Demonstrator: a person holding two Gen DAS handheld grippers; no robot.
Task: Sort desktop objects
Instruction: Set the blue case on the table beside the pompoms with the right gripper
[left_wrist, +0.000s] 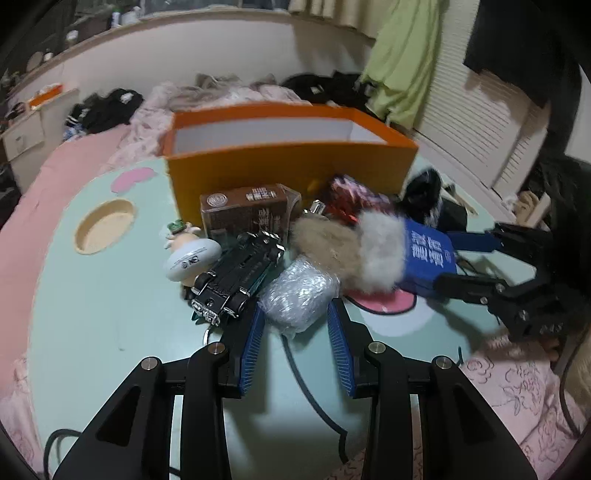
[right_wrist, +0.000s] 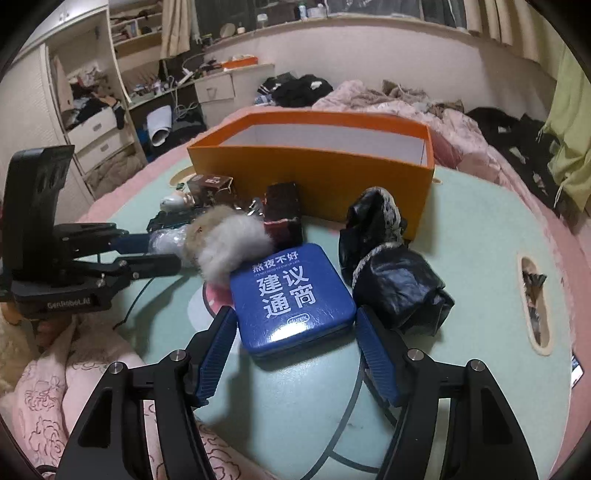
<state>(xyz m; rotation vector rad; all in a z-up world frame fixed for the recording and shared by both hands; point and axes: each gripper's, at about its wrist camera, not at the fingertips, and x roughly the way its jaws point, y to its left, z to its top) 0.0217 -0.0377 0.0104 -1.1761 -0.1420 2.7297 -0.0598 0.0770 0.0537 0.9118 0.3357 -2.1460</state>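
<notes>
Desktop objects: a heap on the mint-green table (right_wrist: 461, 258), ahead of both grippers and short of the one orange box (right_wrist: 314, 166).
Count: one blue tin (right_wrist: 291, 299), one fur ball (right_wrist: 225, 243), one silver wrapped bundle (left_wrist: 301, 291), one black toy car (left_wrist: 236, 275), one brown carton (left_wrist: 245, 212), one white figurine (left_wrist: 190, 258), one black crumpled bag (right_wrist: 395, 280), one dark red packet (right_wrist: 282, 216).
Blue tin: lies flat, printed face up, between the two fingers of the right gripper (right_wrist: 295, 332); its far corner is tucked under the fur ball, ahead and to the left.
Right gripper: spread apart, a blue pad on each side of the tin's near edge, the right pad just beside it; whether either pad touches is unclear.
Black crumpled bag: ahead and right of the right gripper, just beside the tin.
Silver wrapped bundle: directly ahead of the left gripper (left_wrist: 295, 325), its near end between the fingertips.
Left gripper: released, pads apart on either side of the bundle.
Black toy car: ahead and left of the left gripper; long axis slants from near-left to far-right, headlights toward the gripper.
Orange box: open top, long side facing the grippers, beyond the whole heap.
Brown carton: beyond the car, against the box wall.
</notes>
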